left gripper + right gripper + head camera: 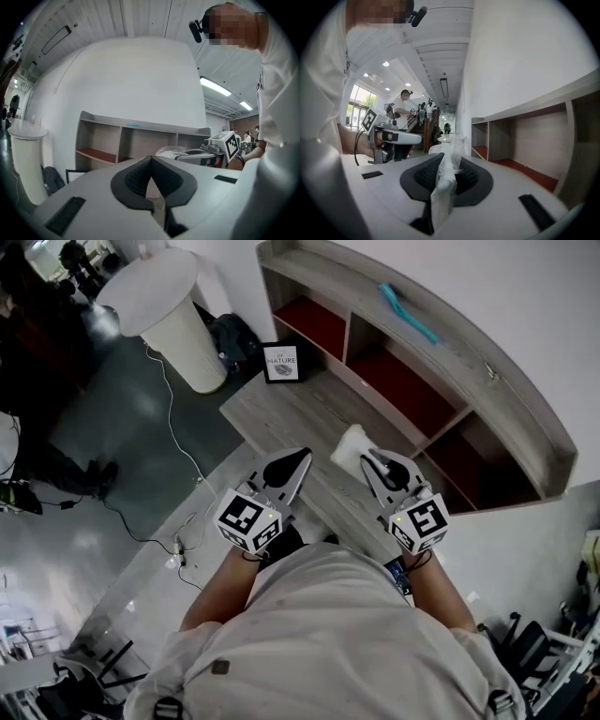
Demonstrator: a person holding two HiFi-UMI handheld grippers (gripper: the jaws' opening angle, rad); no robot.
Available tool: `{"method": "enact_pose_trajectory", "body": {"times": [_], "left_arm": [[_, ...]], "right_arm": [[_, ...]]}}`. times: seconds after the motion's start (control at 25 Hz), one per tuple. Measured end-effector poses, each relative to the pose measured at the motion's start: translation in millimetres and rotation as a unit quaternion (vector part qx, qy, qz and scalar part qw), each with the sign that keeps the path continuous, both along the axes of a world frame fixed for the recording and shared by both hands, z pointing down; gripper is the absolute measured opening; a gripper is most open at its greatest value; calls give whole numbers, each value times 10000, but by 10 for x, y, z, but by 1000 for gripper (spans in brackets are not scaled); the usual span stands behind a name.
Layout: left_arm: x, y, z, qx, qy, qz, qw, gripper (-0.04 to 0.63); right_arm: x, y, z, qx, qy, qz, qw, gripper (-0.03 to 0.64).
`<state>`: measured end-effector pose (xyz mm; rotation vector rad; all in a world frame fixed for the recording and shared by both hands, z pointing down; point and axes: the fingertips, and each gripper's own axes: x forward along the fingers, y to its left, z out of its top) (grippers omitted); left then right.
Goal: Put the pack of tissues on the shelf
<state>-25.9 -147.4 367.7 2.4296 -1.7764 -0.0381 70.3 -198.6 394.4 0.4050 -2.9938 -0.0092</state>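
White plastic-wrapped tissue pack (pixel 440 197), pinched only by its edge in the right gripper (pixel 450 158), could slip free; left gripper (pixel 151 161) closed, empty.

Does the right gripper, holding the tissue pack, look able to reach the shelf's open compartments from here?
Likely yes: the right gripper, shut on the tissue pack, has the open-fronted shelf ahead on its right with nothing between them; the left gripper sits aside.
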Motion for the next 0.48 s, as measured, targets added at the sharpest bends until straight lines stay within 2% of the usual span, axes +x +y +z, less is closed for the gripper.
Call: {"method": "enact_pose_trajectory", "body": {"times": [0.24,0.48], "left_arm": [[0,-460,45,12,21,539,9985,15],[-147,-878,97,11,-42,1062,9943,15]], "right_arm": [[65,-322,72,-76,55,574,9983,68],[-71,-600,116,-87,96,1040,9945,69]]}}
